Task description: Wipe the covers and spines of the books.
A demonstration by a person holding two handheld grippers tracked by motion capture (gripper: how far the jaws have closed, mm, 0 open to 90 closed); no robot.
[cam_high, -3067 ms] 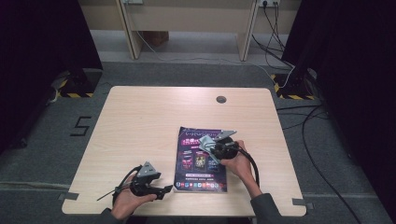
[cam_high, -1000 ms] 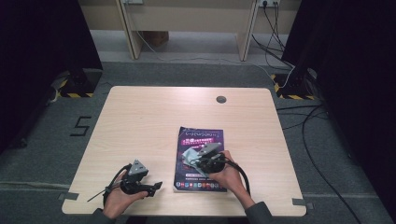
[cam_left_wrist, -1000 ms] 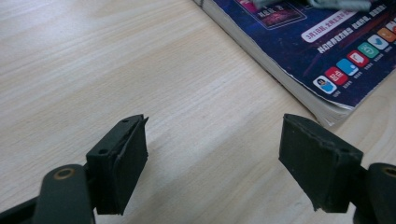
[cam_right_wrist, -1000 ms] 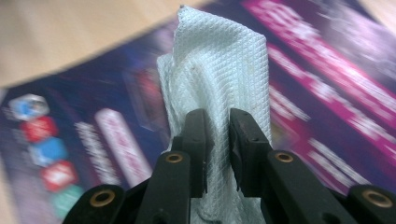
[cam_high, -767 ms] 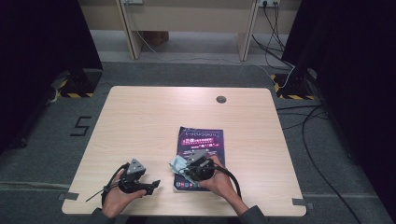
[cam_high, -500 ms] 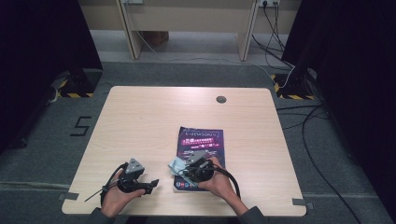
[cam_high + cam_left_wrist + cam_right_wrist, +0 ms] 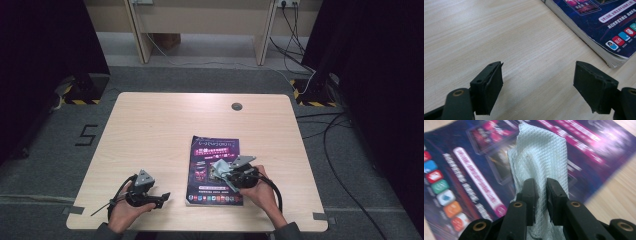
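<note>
Wood table (image 7: 150, 130) lies bare around magazine (image 7: 215, 170); right tool (image 7: 540, 186) pinches cloth (image 7: 541, 155), left tool (image 7: 537, 82) wide.

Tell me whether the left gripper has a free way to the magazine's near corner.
Probably yes. The left gripper has its jaws open over bare table, and the magazine lies just ahead with nothing between them.

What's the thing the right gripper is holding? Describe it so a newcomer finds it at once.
On the light wooden table, find the dark purple magazine lying near the person's edge. Over its lower half sits the right gripper, shut on a small white cloth pinched between its fingers. Its pale, waffle-textured weave sets it apart from the glossy printed cover beneath.
</note>
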